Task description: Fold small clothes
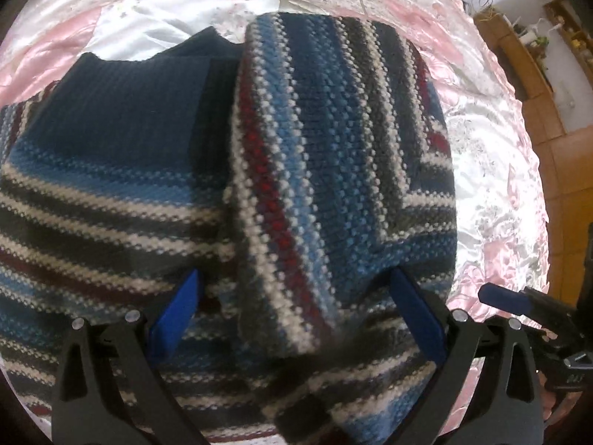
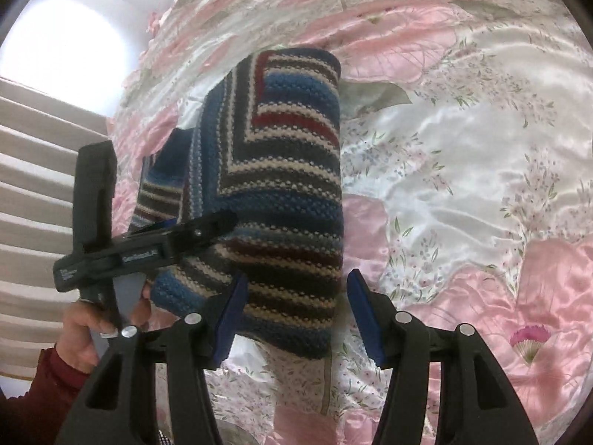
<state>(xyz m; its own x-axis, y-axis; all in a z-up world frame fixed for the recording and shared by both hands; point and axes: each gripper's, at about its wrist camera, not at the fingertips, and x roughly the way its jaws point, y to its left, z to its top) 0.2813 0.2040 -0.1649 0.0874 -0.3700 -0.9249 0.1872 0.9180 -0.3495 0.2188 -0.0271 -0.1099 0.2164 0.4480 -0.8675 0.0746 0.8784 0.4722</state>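
Observation:
A knit sweater [image 1: 122,170] striped in blue, white, grey and dark red lies on the bed. Its right side is folded over the body as a long panel [image 1: 326,170]. My left gripper [image 1: 296,296] hovers just above the near end of that panel, open, its blue pads wide apart on either side of the fold. In the right wrist view the sweater [image 2: 281,200] shows as a narrow folded bundle. My right gripper [image 2: 298,315] stands open over its near right corner, pinching nothing. The left gripper [image 2: 178,239], held by a hand [image 2: 79,337], rests against the bundle's left side.
The bed is covered by a shiny pink and white floral satin spread [image 2: 463,193]. The right gripper's blue pad [image 1: 500,296] shows at the right edge of the left wrist view. Wooden furniture and floor [image 1: 548,111] lie beyond the bed. A window [image 2: 63,40] glows at upper left.

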